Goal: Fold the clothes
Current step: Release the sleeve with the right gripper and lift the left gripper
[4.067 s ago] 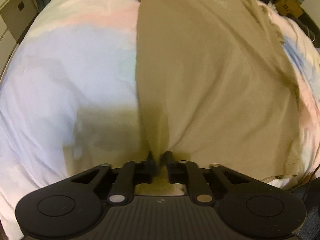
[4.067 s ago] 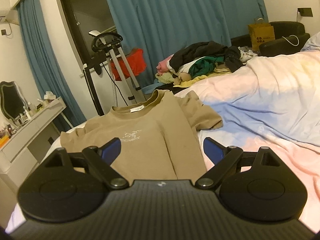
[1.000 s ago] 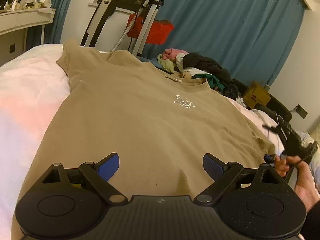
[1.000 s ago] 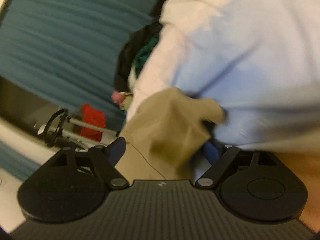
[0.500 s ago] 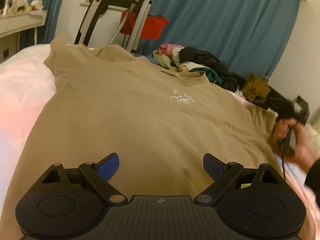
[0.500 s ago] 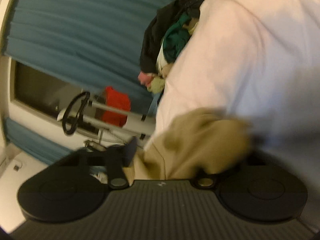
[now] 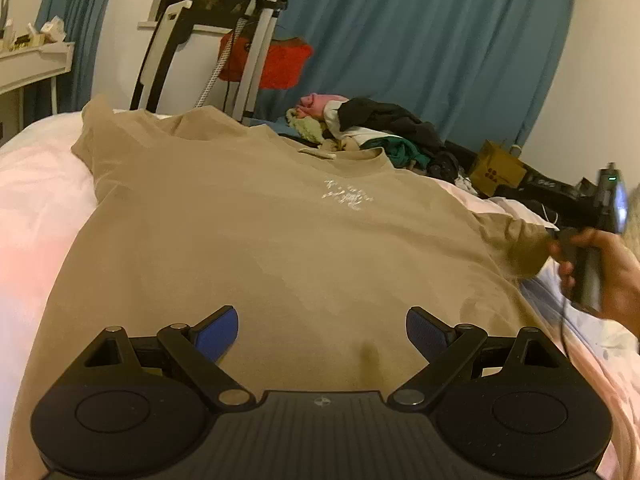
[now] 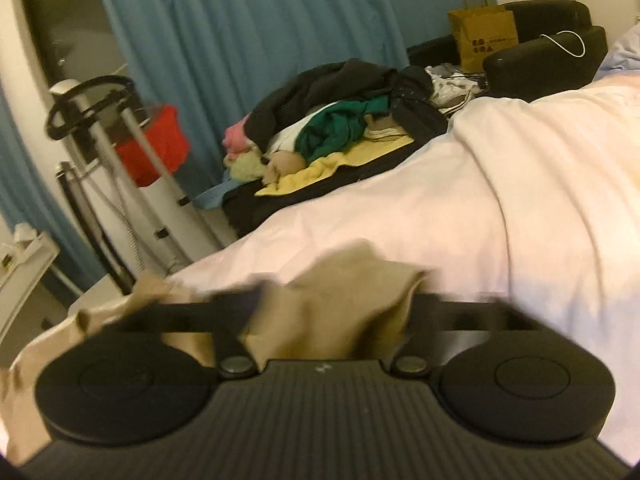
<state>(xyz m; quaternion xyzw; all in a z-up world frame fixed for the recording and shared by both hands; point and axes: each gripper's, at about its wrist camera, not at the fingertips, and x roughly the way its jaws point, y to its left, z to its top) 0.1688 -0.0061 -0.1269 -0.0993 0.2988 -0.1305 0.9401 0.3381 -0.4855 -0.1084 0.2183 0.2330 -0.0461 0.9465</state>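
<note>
A tan T-shirt [image 7: 256,232] lies flat, front up, on the pale bed cover [image 7: 36,200]. My left gripper [image 7: 322,330] is open and empty, just above the shirt near its hem. My right gripper [image 8: 332,312] has the shirt's right sleeve [image 8: 340,292] bunched between its fingers; the sleeve covers the fingertips and the frame is blurred. In the left wrist view the right gripper [image 7: 554,236] sits at the sleeve [image 7: 516,240], held by a hand at the bed's right side.
A pile of clothes [image 8: 340,120] lies beyond the bed's far edge. A clothes steamer stand [image 7: 256,40] with a red item stands before blue curtains. A paper bag [image 8: 484,36] and a dark chair [image 8: 548,52] are at the far right. A white dresser [image 7: 32,64] is at the left.
My left gripper let go of the shirt's hem about four seconds ago and is open. My right gripper swung to the right sleeve and its fingers have closed in on it.
</note>
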